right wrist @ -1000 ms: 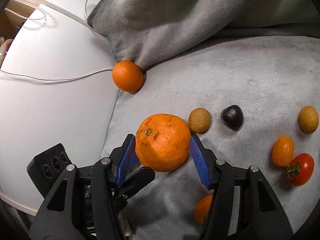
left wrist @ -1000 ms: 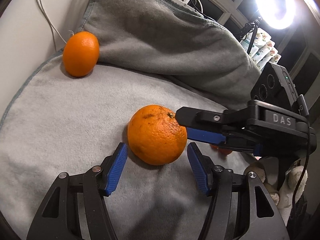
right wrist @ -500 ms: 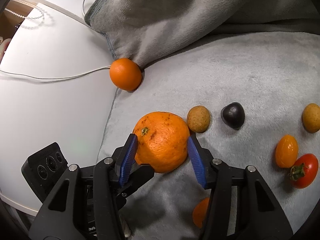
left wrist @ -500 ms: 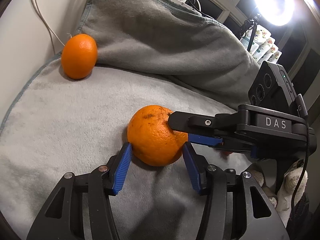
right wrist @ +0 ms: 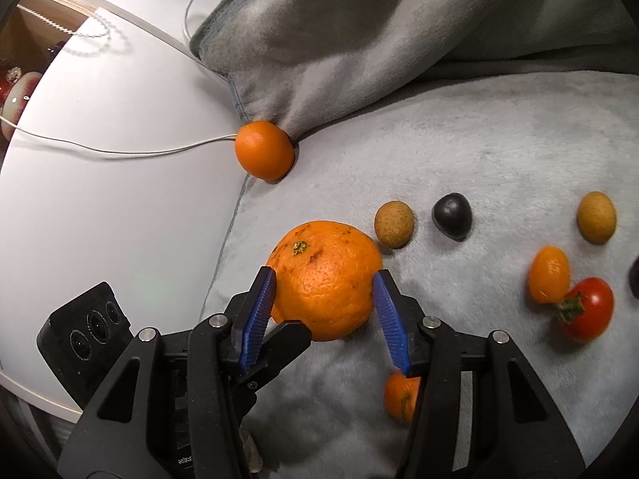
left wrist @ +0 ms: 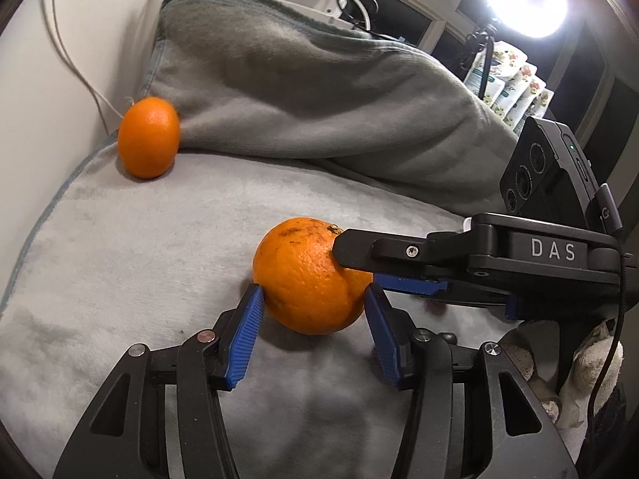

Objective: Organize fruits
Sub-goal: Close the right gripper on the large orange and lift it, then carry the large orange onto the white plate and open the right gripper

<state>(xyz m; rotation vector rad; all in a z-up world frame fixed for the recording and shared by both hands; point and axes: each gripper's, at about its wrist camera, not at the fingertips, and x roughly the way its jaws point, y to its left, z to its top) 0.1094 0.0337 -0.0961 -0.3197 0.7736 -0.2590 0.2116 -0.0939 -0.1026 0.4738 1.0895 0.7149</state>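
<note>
Grey blanket (left wrist: 131, 263) bears a big orange (left wrist: 311, 275) clamped by both left tool (left wrist: 313, 305) and right tool (right wrist: 324, 288); next, one should let go.

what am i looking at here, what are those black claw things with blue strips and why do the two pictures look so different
These are two hand-held grippers, black tongs with ribbed blue pads, each carried by a person; no robot arm is involved. Each carries a fisheye camera looking along its fingers, so one picture comes from the left gripper and the other from the right gripper.

Both have their pads on the same large, speckled orange, from different sides; the right gripper's jaws have just been closing.

Everything lies on a grey fleece blanket over a white table. Also there: a smaller smooth orange at the blanket's edge, two tan oval fruits, a dark round fruit, a small orange oval fruit and a red tomato.
</note>
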